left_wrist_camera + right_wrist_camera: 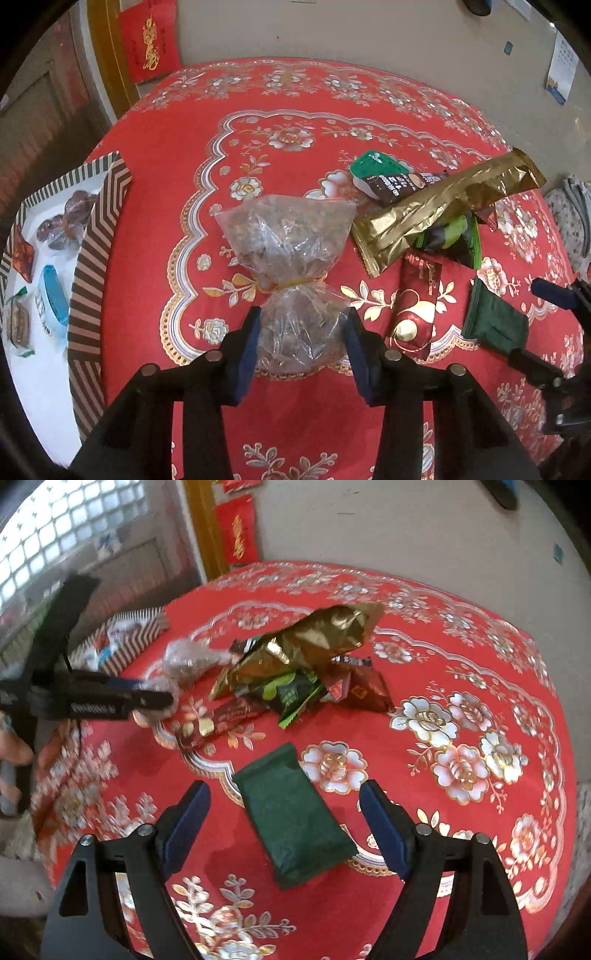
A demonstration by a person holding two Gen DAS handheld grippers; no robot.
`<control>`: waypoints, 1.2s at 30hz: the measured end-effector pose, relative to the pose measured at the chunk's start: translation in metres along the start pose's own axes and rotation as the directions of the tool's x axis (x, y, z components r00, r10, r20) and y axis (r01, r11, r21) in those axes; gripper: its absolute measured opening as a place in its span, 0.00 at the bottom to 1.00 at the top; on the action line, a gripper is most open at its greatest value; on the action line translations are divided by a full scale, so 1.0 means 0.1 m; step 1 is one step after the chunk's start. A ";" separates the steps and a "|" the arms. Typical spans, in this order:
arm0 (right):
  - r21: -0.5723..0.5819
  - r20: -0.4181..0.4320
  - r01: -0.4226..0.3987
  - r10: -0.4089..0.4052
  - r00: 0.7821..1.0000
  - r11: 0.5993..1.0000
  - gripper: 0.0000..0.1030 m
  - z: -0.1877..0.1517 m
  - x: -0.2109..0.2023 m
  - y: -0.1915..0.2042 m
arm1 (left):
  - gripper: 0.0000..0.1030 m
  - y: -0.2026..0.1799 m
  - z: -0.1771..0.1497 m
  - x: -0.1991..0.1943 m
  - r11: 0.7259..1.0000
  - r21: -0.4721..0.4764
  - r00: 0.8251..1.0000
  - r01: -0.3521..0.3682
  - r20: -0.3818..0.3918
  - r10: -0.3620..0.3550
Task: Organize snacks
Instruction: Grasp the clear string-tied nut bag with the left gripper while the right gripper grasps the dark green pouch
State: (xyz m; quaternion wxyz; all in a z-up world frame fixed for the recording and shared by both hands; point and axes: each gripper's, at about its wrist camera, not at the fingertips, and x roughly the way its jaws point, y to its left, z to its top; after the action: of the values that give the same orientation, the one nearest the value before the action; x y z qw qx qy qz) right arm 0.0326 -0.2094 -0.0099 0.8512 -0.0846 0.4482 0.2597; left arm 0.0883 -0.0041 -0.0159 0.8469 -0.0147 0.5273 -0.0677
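Green-and-black snack packet (452,236) mostly hidden under gold wrapper (436,206); striped box (92,266) cut off at frame edge; left gripper (162,698) motion-blurred.

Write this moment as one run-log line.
left tongs: shut on clear bag | right tongs: open around dark green packet | striped box: partly filled

Left gripper (301,325) pitched steeply down, fingers (246,343) closed in on the clear bag (286,258), pads pressing its lower end. Right gripper (284,812) also angled down, fingers (186,818) spread wide, touching nothing, straddling the dark green packet (291,819).
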 end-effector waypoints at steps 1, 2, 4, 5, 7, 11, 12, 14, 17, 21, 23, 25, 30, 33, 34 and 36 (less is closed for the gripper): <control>-0.012 -0.001 -0.003 0.003 1.000 1.000 0.81 0.00 0.02 0.01 | 0.43 0.01 0.00 0.00 1.000 -0.002 1.000 0.004 -0.002 -0.004; -0.017 -0.002 -0.008 0.008 1.000 1.000 0.81 -0.01 0.03 0.01 | 0.43 0.01 -0.01 0.00 1.000 0.000 1.000 0.006 -0.003 -0.006; -0.019 -0.015 -0.009 0.009 1.000 1.000 0.81 0.00 0.08 0.01 | 0.43 0.01 -0.03 0.00 1.000 -0.002 1.000 0.007 -0.001 -0.007; -0.027 -0.025 0.000 -0.001 1.000 1.000 0.81 0.00 0.11 0.01 | 0.43 0.01 -0.03 -0.01 1.000 0.002 1.000 0.006 0.000 -0.006; -0.037 -0.049 0.003 -0.004 0.999 0.999 0.81 0.02 0.17 0.01 | 0.43 0.00 -0.04 -0.01 1.000 0.010 1.000 0.002 0.003 -0.002; -0.088 -0.055 0.011 -0.015 0.998 0.996 0.80 -0.02 0.18 0.08 | 0.43 0.01 -0.07 -0.03 1.000 0.015 1.000 0.003 0.003 -0.003; -0.105 -0.068 0.009 -0.016 0.998 0.994 0.80 -0.04 0.20 0.10 | 0.43 0.00 -0.08 -0.03 1.000 0.017 1.000 0.002 0.004 -0.002; -0.123 -0.081 0.016 -0.026 0.996 0.992 0.80 -0.04 0.24 0.10 | 0.43 0.00 -0.09 -0.04 1.000 0.021 1.000 -0.001 0.007 0.001; -0.120 -0.110 -0.028 0.014 0.994 0.992 0.80 -0.03 0.31 0.03 | 0.43 0.01 -0.10 -0.04 1.000 0.023 1.000 0.001 0.007 -0.001; -0.114 -0.106 -0.031 0.019 0.994 0.993 0.46 -0.01 0.26 0.01 | 0.43 0.01 -0.12 -0.05 0.999 0.033 1.000 -0.004 0.014 0.004; -0.099 -0.112 -0.027 0.016 0.994 0.995 0.44 -0.02 0.26 0.03 | 0.43 0.00 -0.13 -0.05 0.999 0.040 1.000 -0.011 0.021 0.010; -0.089 -0.112 -0.014 0.004 0.994 0.996 0.42 -0.04 0.24 0.06 | 0.42 -0.01 -0.16 -0.07 0.998 0.053 0.999 -0.015 0.034 0.013; -0.044 -0.064 0.019 -0.021 0.998 0.999 0.42 -0.11 0.11 0.20 | 0.41 0.03 -0.24 -0.13 0.998 0.053 0.998 -0.035 0.061 0.032; -0.035 -0.034 0.042 -0.043 0.998 0.999 0.42 -0.14 0.05 0.30 | 0.40 0.05 -0.28 -0.17 0.997 0.054 0.996 -0.053 0.078 0.049; -0.036 -0.017 0.057 -0.058 0.998 0.998 0.42 -0.14 0.01 0.34 | 0.39 0.06 -0.29 -0.20 0.997 0.054 0.995 -0.058 0.087 0.053; -0.023 0.011 0.058 -0.058 0.998 0.998 0.42 -0.13 -0.06 0.40 | 0.39 0.08 -0.32 -0.25 0.997 0.052 0.993 -0.065 0.104 0.060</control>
State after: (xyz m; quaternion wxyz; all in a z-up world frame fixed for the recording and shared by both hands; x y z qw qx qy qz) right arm -0.0002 -0.1820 -0.0093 0.8595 -0.1064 0.4382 0.2406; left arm 0.0498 0.0083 -0.0082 0.8745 0.0217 0.4814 -0.0548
